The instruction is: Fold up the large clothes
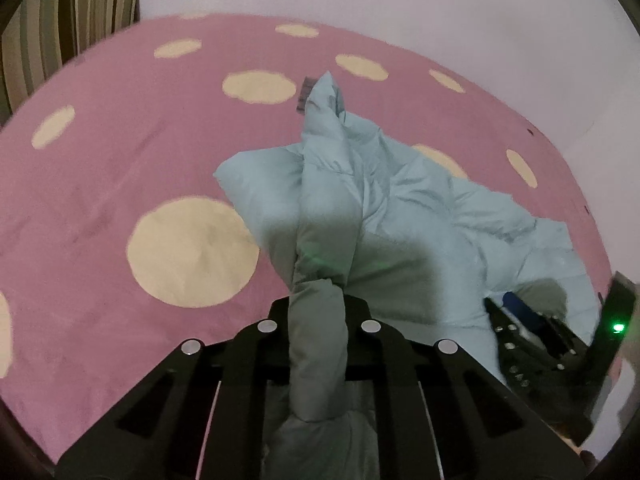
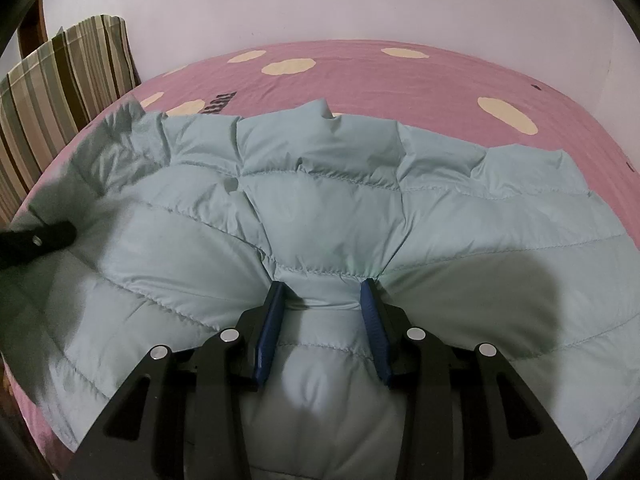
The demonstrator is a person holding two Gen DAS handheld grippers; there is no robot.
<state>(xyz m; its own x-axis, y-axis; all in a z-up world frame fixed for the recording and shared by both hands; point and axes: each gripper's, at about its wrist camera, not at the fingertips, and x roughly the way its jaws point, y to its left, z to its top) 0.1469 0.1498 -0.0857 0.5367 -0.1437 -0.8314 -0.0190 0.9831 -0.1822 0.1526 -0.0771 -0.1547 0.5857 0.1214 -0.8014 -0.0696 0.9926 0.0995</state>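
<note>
Item: pale-blue quilted down jacket (image 2: 320, 208), spread on pink bedsheet w/ cream spots (image 1: 100, 184); striped pillow (image 2: 60, 92) at far left corner, white wall behind.

Risks (judgement):
- Left gripper (image 1: 318, 300) pinches only a thin rope of fabric, prob. a sleeve or edge; slick shell could slide out if pulled fast or sideways.
- Puffy fill springs back, so any fold may reopen once let go.
- Right gripper (image 2: 322, 292) holds a thick bunch near its fingertips; a tug from the left side could drag that bunch free or skew the jacket on the sheet.
- Both tools sit close at the near edge; crossing over may knock one against the other.

Tool state:
- Left: jaws drawn tight on the twisted fabric strip, which runs up between them toward the jacket's raised peak.
- Right: blue pads (image 2: 270, 332) part-way apart, pressing into a padded fold from both sides.

Pose:
- Both point steeply down toward bed. Left lifted off the sheet, fabric hanging taut. Right low, at the jacket's near hem.
</note>
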